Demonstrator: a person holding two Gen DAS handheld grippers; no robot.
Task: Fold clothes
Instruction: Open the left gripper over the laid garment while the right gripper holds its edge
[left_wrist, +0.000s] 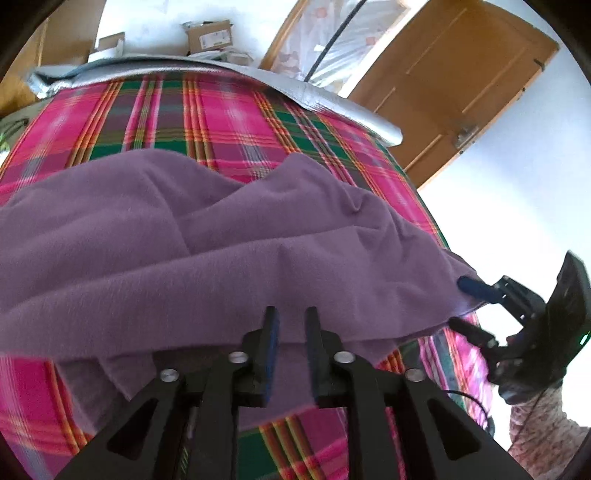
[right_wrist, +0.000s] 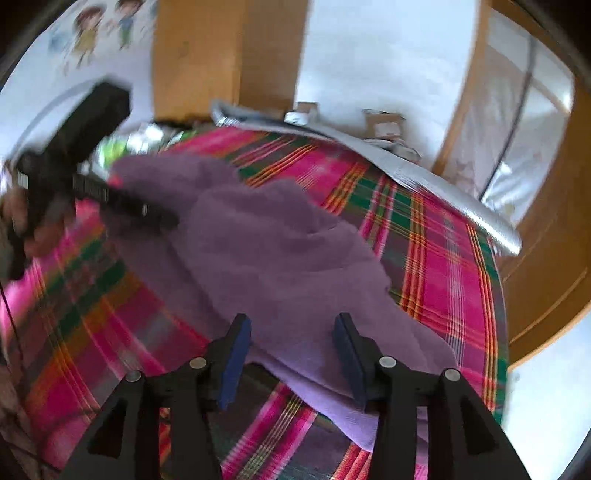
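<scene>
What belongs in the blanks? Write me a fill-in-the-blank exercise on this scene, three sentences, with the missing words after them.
1. The garment being folded is ___ in colour.
2. The plaid cloth under it is checked in green and ___.
3. Of the left gripper and the right gripper, the fingers stand wider apart on the ___ one.

Missing words: purple; pink; right.

A home bedroom: a bed under a pink-and-green plaid sheet (left_wrist: 229, 110), wooden doors (left_wrist: 454, 77), cardboard boxes (left_wrist: 210, 35) beyond its far edge, and cartoon children stickers (right_wrist: 103, 26) on the wall.
</scene>
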